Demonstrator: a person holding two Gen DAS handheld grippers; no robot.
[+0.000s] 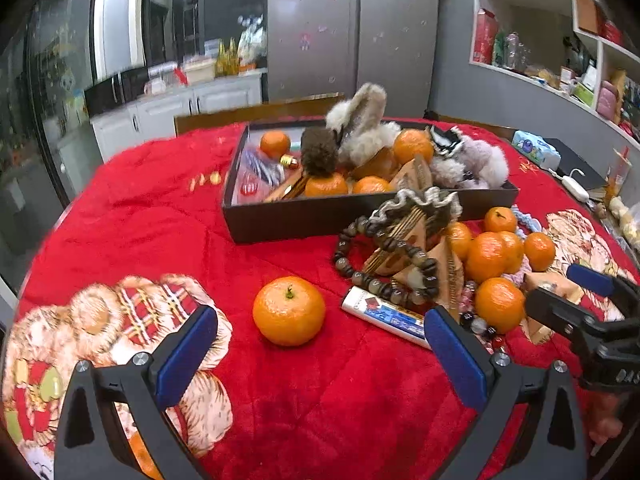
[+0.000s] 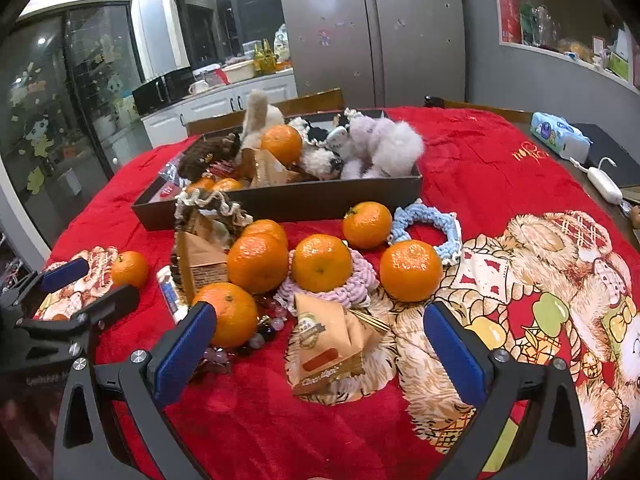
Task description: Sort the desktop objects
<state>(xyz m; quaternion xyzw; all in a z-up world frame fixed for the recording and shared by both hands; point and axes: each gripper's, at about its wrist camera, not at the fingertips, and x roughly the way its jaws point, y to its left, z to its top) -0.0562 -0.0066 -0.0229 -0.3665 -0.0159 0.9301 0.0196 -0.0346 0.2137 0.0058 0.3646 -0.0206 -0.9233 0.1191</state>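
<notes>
A dark box [image 1: 280, 220] on the red cloth holds oranges, fluffy scrunchies and snack packs. In the left wrist view my left gripper [image 1: 320, 344] is open, and a lone orange [image 1: 289, 310] lies just ahead between its fingers. Right of it sit a bead bracelet [image 1: 384, 264], a white tube [image 1: 384, 316] and a cluster of oranges [image 1: 496, 256]. My right gripper [image 2: 320, 344] is open too, with a tan triangular snack pack [image 2: 332, 344] on the cloth between its fingers. Each gripper shows at the edge of the other's view, also open.
Loose oranges [image 2: 410, 270], a blue knitted ring [image 2: 428, 224], a pink knitted scrunchie [image 2: 352, 288] and coloured beads [image 2: 256, 336] lie before the box [image 2: 320, 200]. A tissue pack [image 2: 560, 136] and a white charger [image 2: 604, 184] sit at the far right table edge.
</notes>
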